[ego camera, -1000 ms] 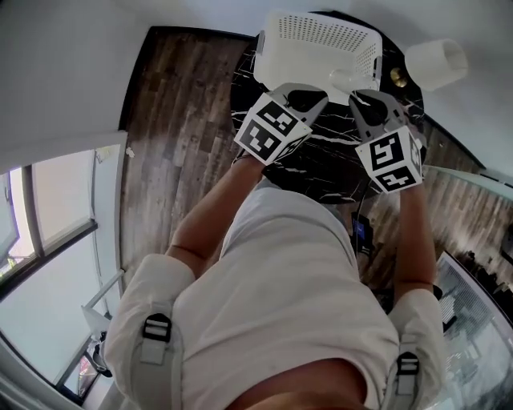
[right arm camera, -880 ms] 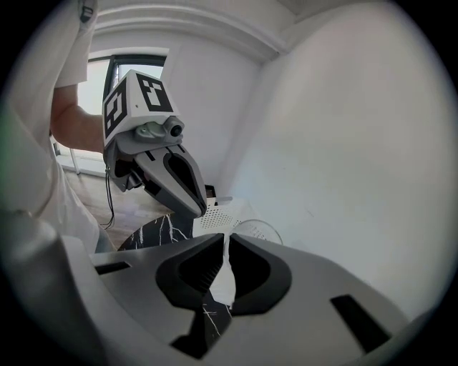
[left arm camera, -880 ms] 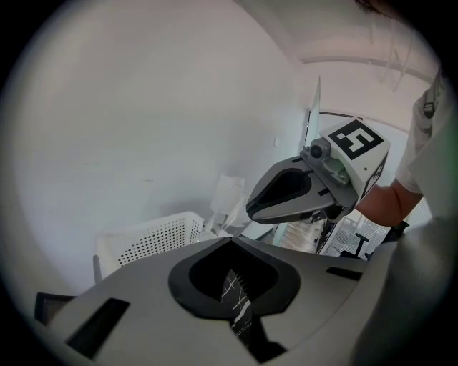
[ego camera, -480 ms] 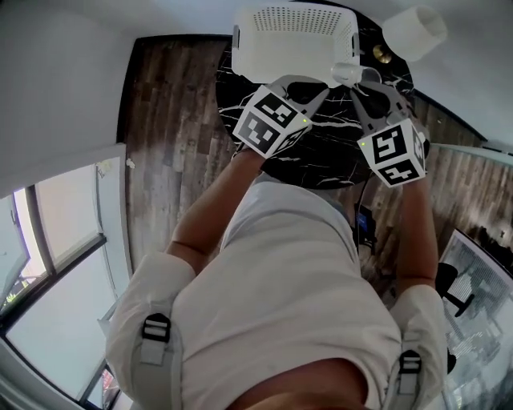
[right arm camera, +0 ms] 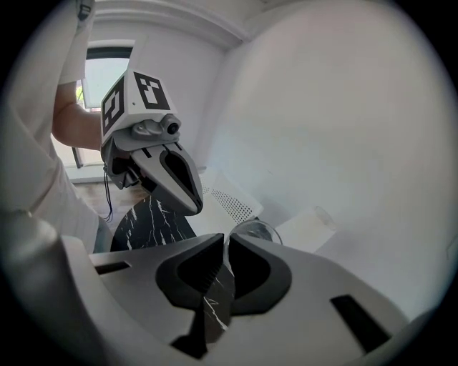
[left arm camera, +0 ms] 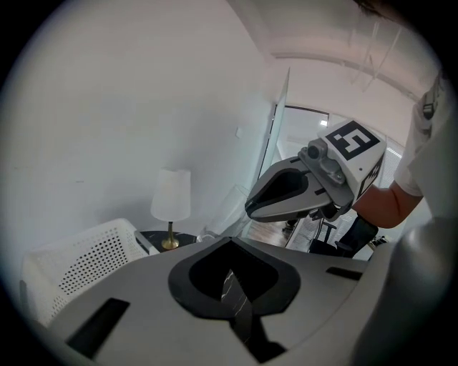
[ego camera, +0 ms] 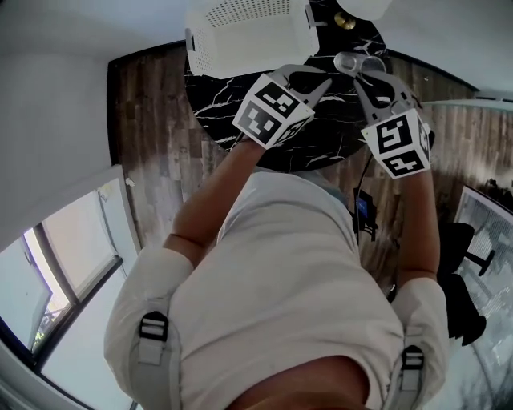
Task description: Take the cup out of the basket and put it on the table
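My right gripper [ego camera: 366, 69] is shut on the rim of a clear glass cup [ego camera: 353, 62], held over the black marble table [ego camera: 216, 112] to the right of the white perforated basket [ego camera: 244, 36]. In the right gripper view the cup [right arm camera: 255, 231] shows just past the pinched jaw tips of the right gripper [right arm camera: 225, 239]. My left gripper [ego camera: 319, 76] hovers beside it, nearer the basket, shut with nothing in it. The left gripper view shows its tips [left arm camera: 229, 243] meeting, the basket [left arm camera: 79, 268] at lower left and the right gripper [left arm camera: 252, 209] ahead.
A lamp with a white shade [left arm camera: 172, 194] and brass foot [ego camera: 345, 20] stands at the table's far edge, behind the cup. Dark wood floor [ego camera: 152, 152] surrounds the round table. A white wall rises close behind the table.
Both grippers have moved to the right, away from the basket. The cup has travelled with the right gripper from the basket's front right corner to over the table.
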### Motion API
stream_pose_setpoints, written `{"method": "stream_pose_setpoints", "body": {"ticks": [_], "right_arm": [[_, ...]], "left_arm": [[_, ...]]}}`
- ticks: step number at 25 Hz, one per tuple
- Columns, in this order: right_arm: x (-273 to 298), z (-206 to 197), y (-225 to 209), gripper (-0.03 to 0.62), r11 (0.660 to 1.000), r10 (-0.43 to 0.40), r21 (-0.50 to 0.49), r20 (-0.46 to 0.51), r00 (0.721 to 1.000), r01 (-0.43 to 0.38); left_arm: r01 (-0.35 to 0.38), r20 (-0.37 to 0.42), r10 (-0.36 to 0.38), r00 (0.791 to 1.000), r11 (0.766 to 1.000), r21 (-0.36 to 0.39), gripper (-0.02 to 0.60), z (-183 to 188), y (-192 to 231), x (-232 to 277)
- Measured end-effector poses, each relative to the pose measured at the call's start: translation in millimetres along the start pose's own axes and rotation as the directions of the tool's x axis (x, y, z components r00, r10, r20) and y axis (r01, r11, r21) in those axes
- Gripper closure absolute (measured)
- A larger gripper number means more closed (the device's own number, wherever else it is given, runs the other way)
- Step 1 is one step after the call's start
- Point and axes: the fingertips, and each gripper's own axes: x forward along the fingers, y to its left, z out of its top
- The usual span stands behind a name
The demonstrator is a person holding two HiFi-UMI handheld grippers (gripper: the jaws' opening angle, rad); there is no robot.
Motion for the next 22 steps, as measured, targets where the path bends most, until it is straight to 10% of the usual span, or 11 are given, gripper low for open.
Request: {"method": "stream_pose_setpoints", "body": {"ticks": [22], "right_arm": [[9, -74, -4, 0.568, 0.998, 0.04, 0.053, -0.104, 0.994, -0.035]], "left_arm": [[0.072, -0.082, -0.074, 0.994, 0.997, -0.017, 0.575, -27, -23, 58]]}}
